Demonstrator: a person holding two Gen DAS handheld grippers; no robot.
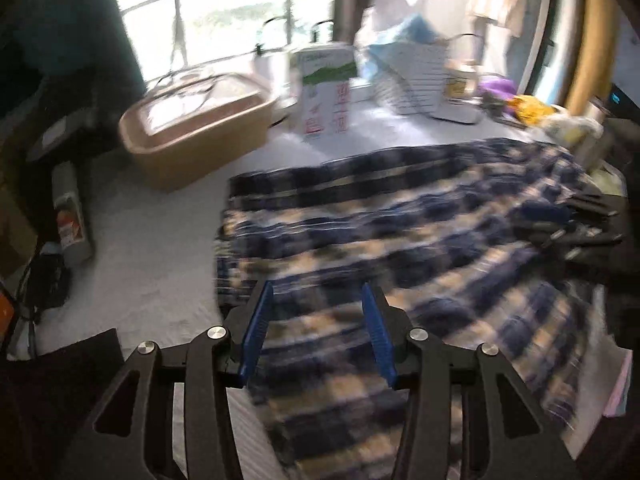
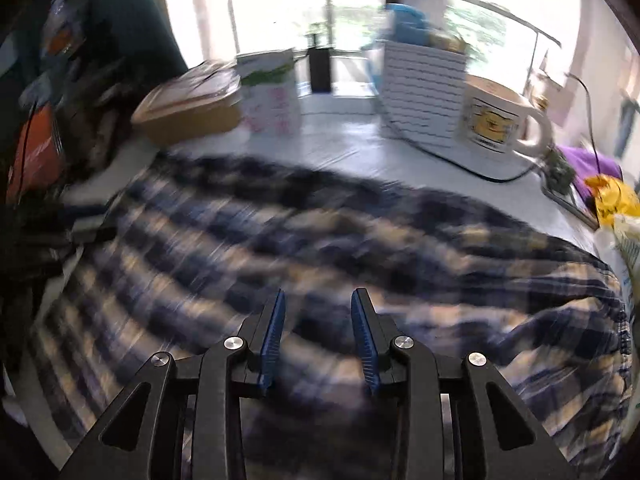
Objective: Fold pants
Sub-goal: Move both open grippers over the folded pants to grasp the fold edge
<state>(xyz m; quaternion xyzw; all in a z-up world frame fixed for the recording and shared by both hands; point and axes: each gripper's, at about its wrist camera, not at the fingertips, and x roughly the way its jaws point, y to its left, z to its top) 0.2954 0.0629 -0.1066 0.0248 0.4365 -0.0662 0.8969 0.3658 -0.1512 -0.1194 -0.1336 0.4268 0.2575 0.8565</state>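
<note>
Blue and cream plaid pants (image 1: 400, 232) lie spread across the white table (image 1: 152, 240), rumpled and blurred by motion. My left gripper (image 1: 317, 286) hovers over the pants' near left part. Its blue pads stand apart with only the cloth below showing between them. In the right wrist view the same pants (image 2: 320, 232) fill the near half of the table (image 2: 352, 148). My right gripper (image 2: 320, 292) hangs above their middle, its jaws a narrower gap apart and nothing pinched between the pads.
At the back stand a tan lidded box (image 1: 192, 136), a white and green carton (image 1: 324, 92), a white striped basket (image 1: 416, 80) and a mug (image 2: 496, 120). A yellow bag (image 2: 612, 196) lies at the right edge. A can (image 1: 70, 212) lies at the table's left edge.
</note>
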